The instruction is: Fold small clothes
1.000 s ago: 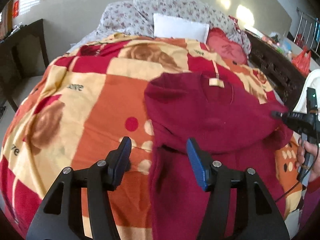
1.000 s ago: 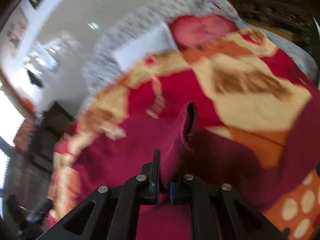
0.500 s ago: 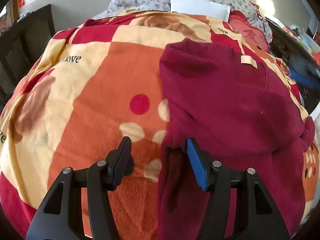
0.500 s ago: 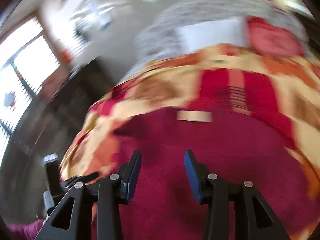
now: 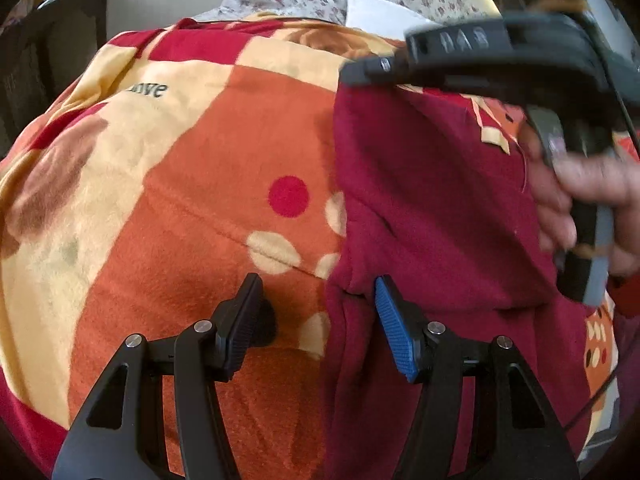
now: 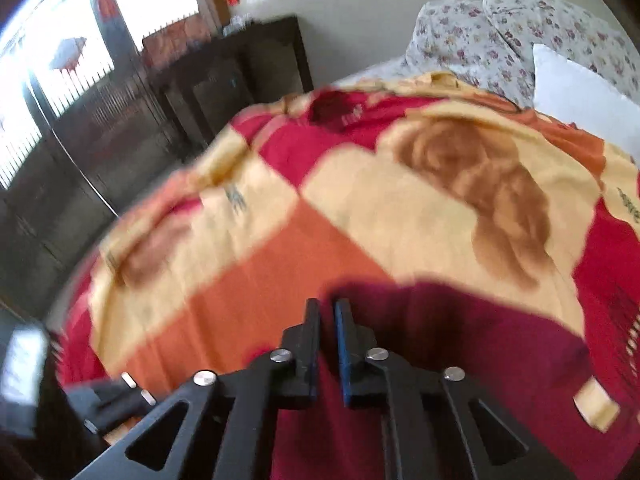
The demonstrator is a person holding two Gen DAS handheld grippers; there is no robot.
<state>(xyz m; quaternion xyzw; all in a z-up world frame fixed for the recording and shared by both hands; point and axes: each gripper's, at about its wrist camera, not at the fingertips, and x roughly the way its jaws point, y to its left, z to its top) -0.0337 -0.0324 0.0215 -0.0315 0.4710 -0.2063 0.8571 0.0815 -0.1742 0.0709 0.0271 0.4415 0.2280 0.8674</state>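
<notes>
Spread over the bed, a patchwork blanket (image 5: 224, 168) in orange, cream and red carries the dark red garment (image 5: 432, 208), which lies on the blanket's right-hand part in the left wrist view, its sleeves folded in and its label (image 6: 596, 404) facing up near the collar. A second ago the right gripper (image 6: 327, 312) was pinching a raised fold of that cloth; since then it has let go, swung across the garment and just snapped its jaws together again, and they now stand closed at the upper left edge of the cloth, though blur hides whether any fabric is caught between them. The left gripper (image 5: 316, 312) has dropped closer to the bed and hangs with jaws apart astride the garment's near left edge, gripping nothing. One sleeve fold looks finished, and both tools seem placed along the same side, probably for the next fold.
</notes>
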